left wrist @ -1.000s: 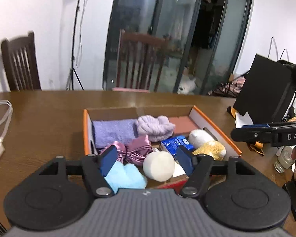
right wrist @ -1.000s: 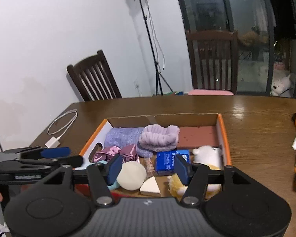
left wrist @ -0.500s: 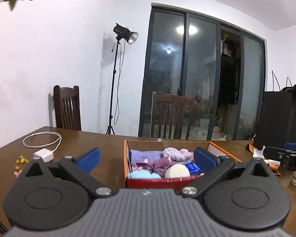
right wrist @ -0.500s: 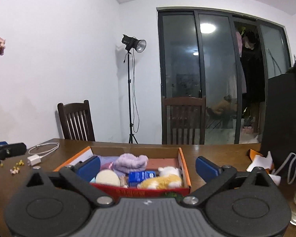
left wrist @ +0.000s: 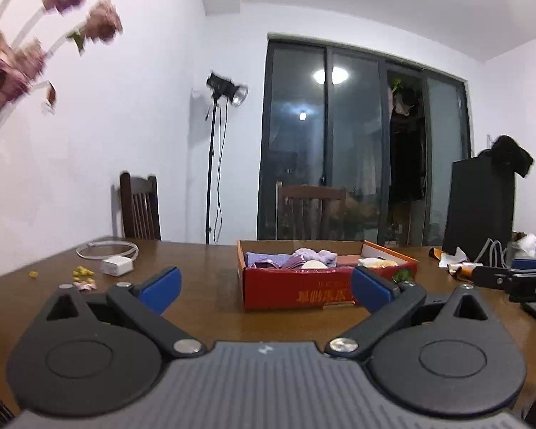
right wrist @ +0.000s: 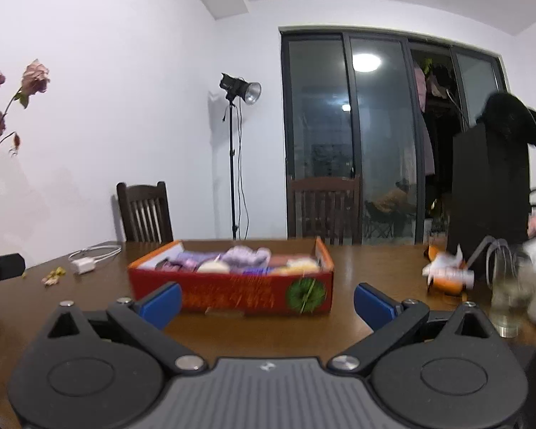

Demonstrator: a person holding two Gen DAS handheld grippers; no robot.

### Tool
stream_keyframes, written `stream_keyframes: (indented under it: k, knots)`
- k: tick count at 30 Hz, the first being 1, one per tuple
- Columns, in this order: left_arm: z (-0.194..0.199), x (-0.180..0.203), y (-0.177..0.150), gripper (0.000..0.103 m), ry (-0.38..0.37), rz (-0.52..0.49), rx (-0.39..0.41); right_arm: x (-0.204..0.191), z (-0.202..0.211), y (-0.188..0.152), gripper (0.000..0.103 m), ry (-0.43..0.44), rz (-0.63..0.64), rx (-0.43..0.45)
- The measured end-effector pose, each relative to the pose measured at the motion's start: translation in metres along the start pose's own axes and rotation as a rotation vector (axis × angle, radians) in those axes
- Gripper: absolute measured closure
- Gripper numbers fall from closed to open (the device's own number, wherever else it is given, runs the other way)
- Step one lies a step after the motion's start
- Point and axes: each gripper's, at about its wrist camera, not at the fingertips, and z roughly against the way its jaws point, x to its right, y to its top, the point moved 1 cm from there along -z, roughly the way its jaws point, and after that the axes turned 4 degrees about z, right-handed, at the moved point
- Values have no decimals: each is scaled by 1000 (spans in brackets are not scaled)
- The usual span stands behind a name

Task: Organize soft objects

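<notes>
since a second ago both cameras have dropped from a downward look into the red cardboard box (left wrist: pixel 296 291) to a level view along the wooden table (left wrist: pixel 211 279), and the box now stands further off, well beyond the fingertips. left gripper (left wrist: pixel 266 286) – jaws spread wide, nothing between them; they were nearer together a second ago and have just been opening. right gripper (right wrist: pixel 267 302) – likewise spread wide and empty, its jaws also just opened. box: shallow, red front wall with yellow print, orange inner rim, a green round mark at the front right corner in the right view; it sits on the table between the white charger with coiled cable (left wrist: pixel 116 266) to the left and a clutter of paper and cables by a black upright case (left wrist: pixel 480 207) to the right. contents, seen only over the front wall: a folded lilac cloth (left wrist: pixel 259 259), a fluffy lilac headband (left wrist: pixel 316 254), a pale round puff (left wrist: pixel 314 265), a yellow-white plush piece (left wrist: pixel 377 261). the pink satin item, the blue packet and the light blue piece seen earlier are mostly or wholly hidden behind the wall now. a drinking glass (right wrist: pixel 507 293) stands at the right, blurred. pink dried flowers (left wrist: pixel 21 53) at upper left are smeared by motion. small yellow bits (left wrist: pixel 80 271) lie near the charger, too small to identify.
</notes>
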Motion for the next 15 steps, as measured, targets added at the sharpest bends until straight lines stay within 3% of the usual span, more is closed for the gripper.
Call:
stream_keyframes:
  k: [3, 8, 15]
  knots:
    - [34, 2, -15, 0, 17, -22, -4, -16, 33, -19, 0, 55, 9, 5]
    - [68, 5, -31, 0, 45, -79, -44, -41, 90, -48, 0, 73, 32, -23]
    - [73, -1, -30, 0, 46, 2, -74, -57, 119, -51, 0, 86, 87, -29]
